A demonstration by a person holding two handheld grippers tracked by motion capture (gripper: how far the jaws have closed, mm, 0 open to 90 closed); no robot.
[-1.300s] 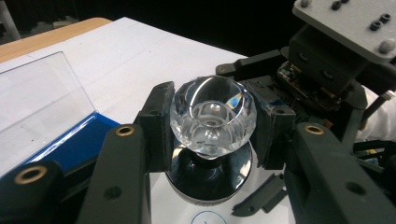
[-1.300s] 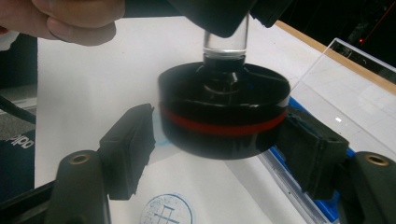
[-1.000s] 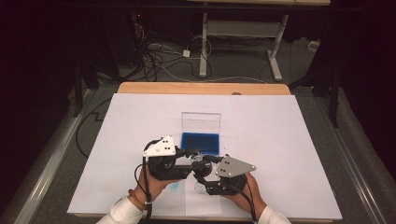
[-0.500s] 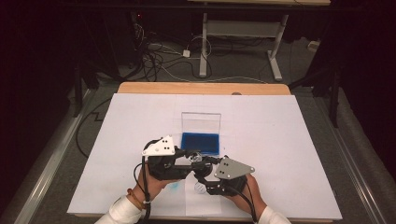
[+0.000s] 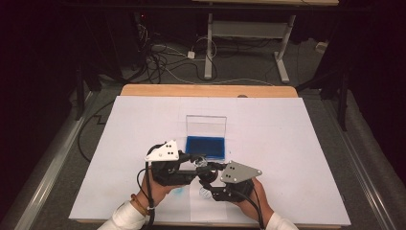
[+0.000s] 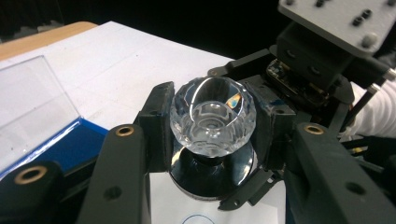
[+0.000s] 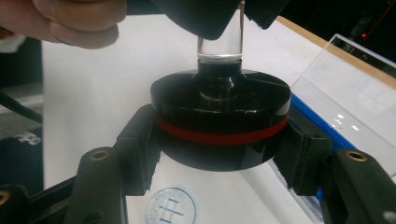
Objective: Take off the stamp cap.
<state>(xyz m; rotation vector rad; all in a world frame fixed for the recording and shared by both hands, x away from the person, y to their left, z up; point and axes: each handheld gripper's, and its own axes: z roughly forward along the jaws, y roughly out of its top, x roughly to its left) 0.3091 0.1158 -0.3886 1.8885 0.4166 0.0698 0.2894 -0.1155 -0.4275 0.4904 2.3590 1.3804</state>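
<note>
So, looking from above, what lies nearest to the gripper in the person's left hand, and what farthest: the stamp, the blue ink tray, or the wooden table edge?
From the left gripper:
1. The stamp, held right at its jaws.
2. The blue ink tray, just beyond, mid-table.
3. The wooden table edge, along the far side.

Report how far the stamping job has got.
Done: one blue stamp print lies on the white paper. In hand: the left gripper is shut on the stamp's crystal knob, while the right gripper clamps its black base, just above the paper. Left: the blue ink pad case stands open, lid up, probably to be shut.
</note>
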